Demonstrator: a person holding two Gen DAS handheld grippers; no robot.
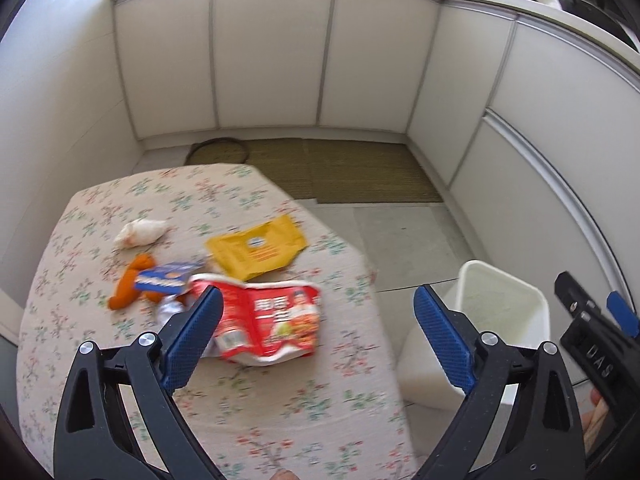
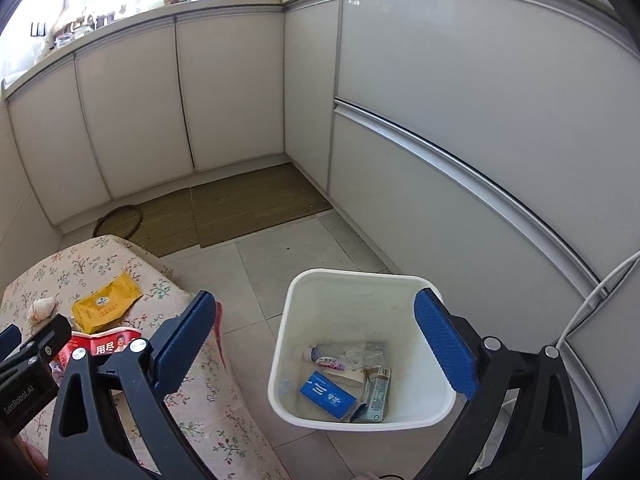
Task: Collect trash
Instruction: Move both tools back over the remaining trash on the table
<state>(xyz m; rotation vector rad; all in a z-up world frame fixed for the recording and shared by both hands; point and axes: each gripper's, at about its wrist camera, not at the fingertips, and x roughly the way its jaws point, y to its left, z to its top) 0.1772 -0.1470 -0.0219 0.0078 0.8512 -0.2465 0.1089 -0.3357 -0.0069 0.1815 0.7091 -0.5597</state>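
Left hand-held gripper [image 1: 316,312]: we see its jaws spread wide with nothing between the blue pads; it hangs over the near edge of the desk.
Right hand-held gripper [image 2: 314,320]: we see its jaws equally wide and empty; it hangs above the white trash bin, and the left unit's black body shows at the left edge of this view.
Red noodle wrapper [image 1: 268,324]: nearest to the left pad; we find it lying crumpled and open on the desk, touching no pad.
Blue carton [image 1: 166,278]: just beyond the wrapper, resting on top of the orange object.
Orange object [image 1: 130,286]: elongated; blur keeps us from naming it more closely.
Yellow wipes pack [image 1: 258,248]: flat on the desk behind the wrapper, toward the far edge.
White crumpled tissue [image 1: 138,232]: apart from the rest, at the far left of the cloth.
Desk [image 1: 300,420]: covered with a floral cloth.
White trash bin [image 2: 288,360]: on the tiled floor just beside the desk; we see inside a blue box [image 2: 328,394], a clear plastic bottle [image 2: 344,352] and a small printed carton [image 2: 378,394].
Floor mat [image 2: 256,208]: woven, lying along the white cabinets [image 2: 228,88].
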